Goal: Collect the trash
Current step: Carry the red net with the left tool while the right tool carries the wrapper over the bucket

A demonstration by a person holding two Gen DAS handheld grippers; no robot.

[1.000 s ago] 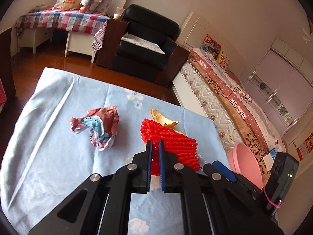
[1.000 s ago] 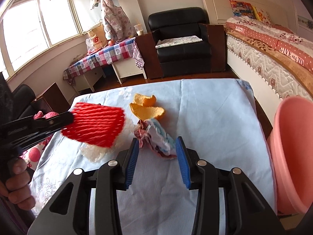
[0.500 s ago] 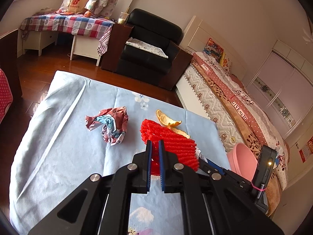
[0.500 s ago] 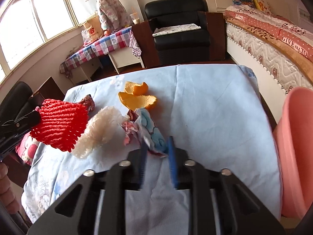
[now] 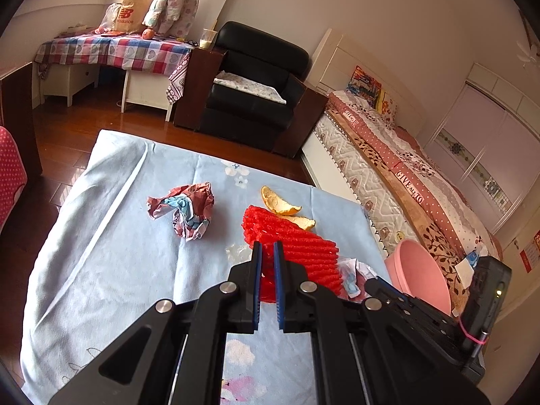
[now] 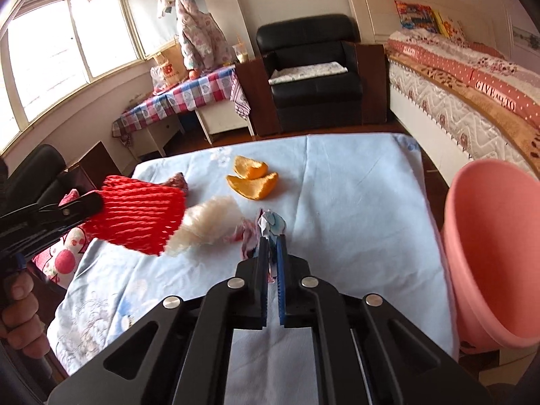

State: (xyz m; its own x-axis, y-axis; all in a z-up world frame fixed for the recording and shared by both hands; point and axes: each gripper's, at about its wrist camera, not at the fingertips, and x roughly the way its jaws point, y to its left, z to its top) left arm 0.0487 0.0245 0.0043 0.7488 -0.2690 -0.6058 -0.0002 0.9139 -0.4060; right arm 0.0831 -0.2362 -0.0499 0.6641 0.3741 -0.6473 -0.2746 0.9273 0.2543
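My left gripper (image 5: 265, 248) is shut on a red foam net (image 5: 300, 246) and holds it above the pale blue tablecloth (image 5: 118, 253). In the right wrist view the same net (image 6: 141, 212) hangs at the left from that gripper (image 6: 98, 200). A blurred white foam net (image 6: 209, 222) sits beside it. My right gripper (image 6: 272, 239) is closing its jaws tight on a crumpled colourful wrapper (image 6: 270, 222), with the pads pressing on it. A second crumpled wrapper (image 5: 185, 209) and orange peels (image 5: 281, 202) lie on the cloth.
A pink bin (image 6: 489, 253) stands off the table's right edge, also seen as the pink bin (image 5: 415, 273) in the left wrist view. A bed (image 6: 472, 77) runs along the right, a black armchair (image 6: 314, 74) stands behind. A hand (image 6: 20, 310) grips the left handle.
My right gripper went from open around the wrapper to shut on it and lifted it a little. The left gripper rose with the red net, uncovering the white foam net.
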